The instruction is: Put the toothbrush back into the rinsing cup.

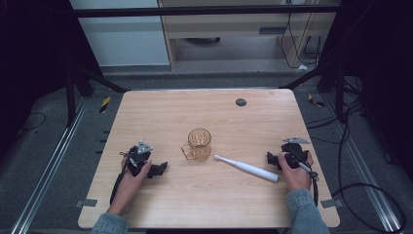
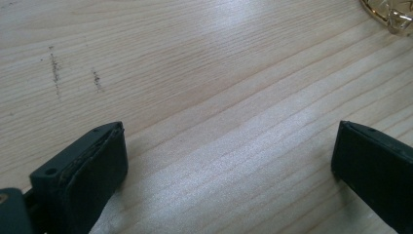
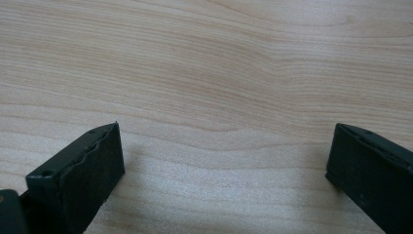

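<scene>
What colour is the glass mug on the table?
Amber, see-through; the glass mug shows best in the high view.

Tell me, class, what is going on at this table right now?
A person holds the left gripper and the right gripper low over the wooden table, both open and holding nothing. Between them stand an amber glass mug and, just to its right, a white electric toothbrush lying flat. Neither is being touched.

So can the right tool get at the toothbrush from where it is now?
Probably yes. The right tool sits open on the table beside the handle end of the white toothbrush, with only bare wood between them.
</scene>
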